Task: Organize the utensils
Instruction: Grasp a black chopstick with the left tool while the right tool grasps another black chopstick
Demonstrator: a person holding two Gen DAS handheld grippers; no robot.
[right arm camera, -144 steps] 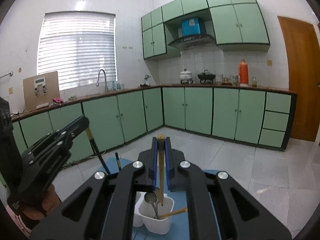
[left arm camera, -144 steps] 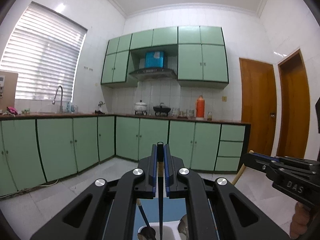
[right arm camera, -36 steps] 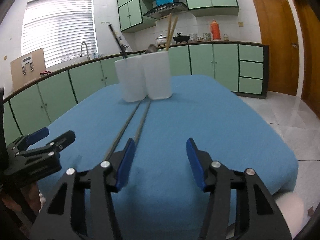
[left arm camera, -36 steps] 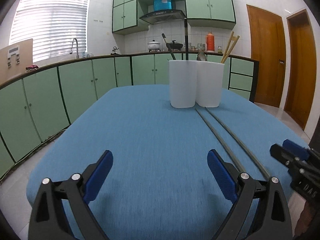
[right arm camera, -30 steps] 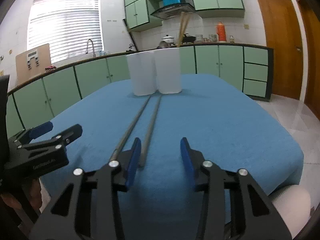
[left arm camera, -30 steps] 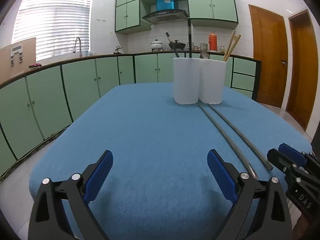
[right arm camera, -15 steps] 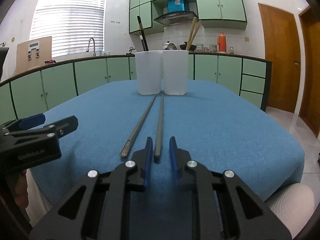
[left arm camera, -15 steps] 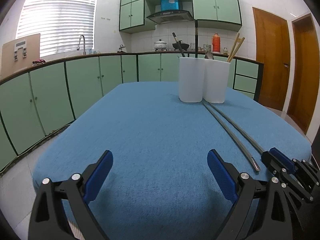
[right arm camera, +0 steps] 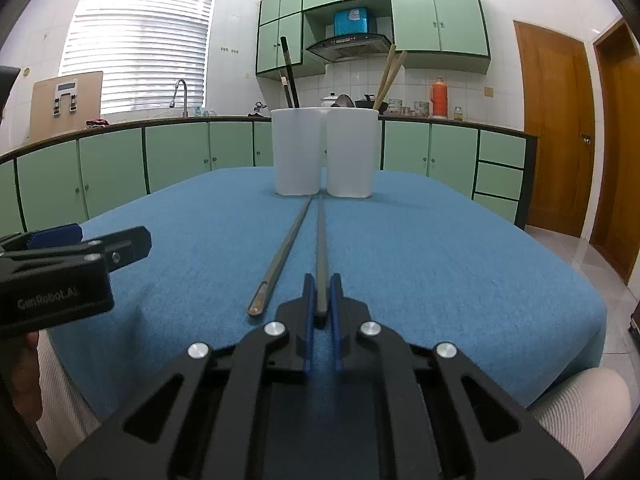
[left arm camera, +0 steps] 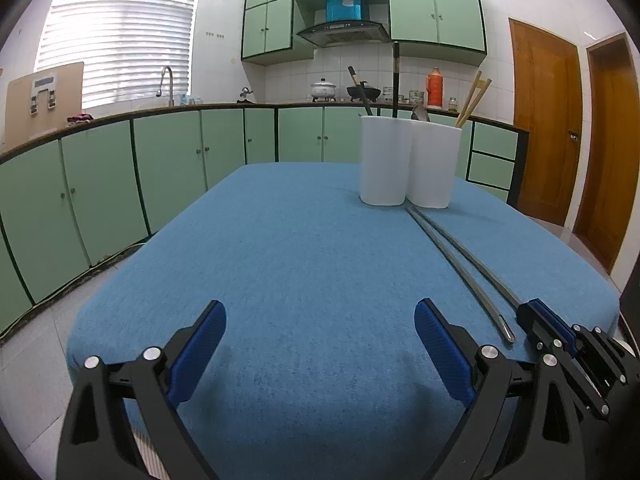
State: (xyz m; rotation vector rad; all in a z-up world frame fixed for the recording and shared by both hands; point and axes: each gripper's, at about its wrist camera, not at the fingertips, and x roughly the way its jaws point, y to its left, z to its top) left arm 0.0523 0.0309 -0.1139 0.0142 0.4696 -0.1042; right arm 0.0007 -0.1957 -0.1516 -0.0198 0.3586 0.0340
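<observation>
Two long grey metal chopsticks lie side by side on the blue tablecloth (left arm camera: pixel 280 260), running toward two white holders (right arm camera: pixel 297 152) (right arm camera: pixel 352 152). My right gripper (right arm camera: pixel 322 280) is closing, and its blue pads pinch the near end of the right-hand chopstick (right arm camera: pixel 321 240). The other chopstick (right arm camera: pixel 282 256) lies free just left of it. Black chopsticks stand in the left holder, wooden chopsticks and a spoon in the right one. My left gripper (left arm camera: pixel 320 340) hangs open over the near table edge with nothing between its fingers. In its view the right gripper (left arm camera: pixel 536 312) sits at the chopsticks' (left arm camera: pixel 460 268) near end.
Green kitchen cabinets and a counter with a sink, pots and a red thermos run behind the table. Wooden doors (left arm camera: pixel 540 120) stand at the right. A person's knee in pale fabric (right arm camera: pixel 580 408) is below the table's near right edge.
My right gripper dropped to the table, slid up to the right-hand chopstick and closed its jaws on the near end. The left gripper stayed open and barely moved.
</observation>
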